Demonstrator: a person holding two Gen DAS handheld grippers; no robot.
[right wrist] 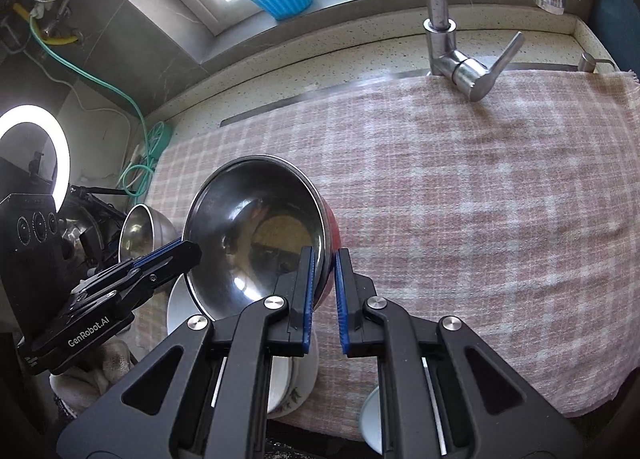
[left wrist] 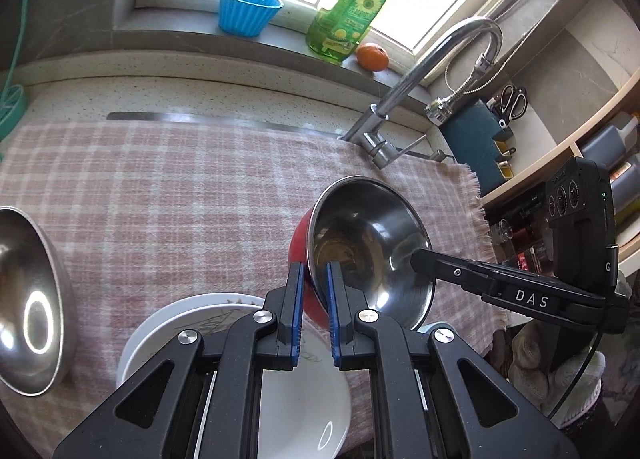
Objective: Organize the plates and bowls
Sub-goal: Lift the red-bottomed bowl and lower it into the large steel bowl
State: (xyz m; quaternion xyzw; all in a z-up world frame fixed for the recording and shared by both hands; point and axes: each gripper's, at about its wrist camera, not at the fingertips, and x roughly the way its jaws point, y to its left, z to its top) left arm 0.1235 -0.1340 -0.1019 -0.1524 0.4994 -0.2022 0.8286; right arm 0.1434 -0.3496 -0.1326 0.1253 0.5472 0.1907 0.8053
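Now both grippers, left gripper [left wrist: 314,279] and right gripper [right wrist: 323,263], pinch opposite rims of the red-sided steel bowl [left wrist: 368,243]; keep it level, clear of the white plates [left wrist: 296,391].

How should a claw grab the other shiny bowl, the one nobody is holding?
By its thin rim, from above. The free steel bowl sits tilted on the checked cloth, its round sides too wide and slick to pinch. One pad inside the rim and one outside would likely hold best.
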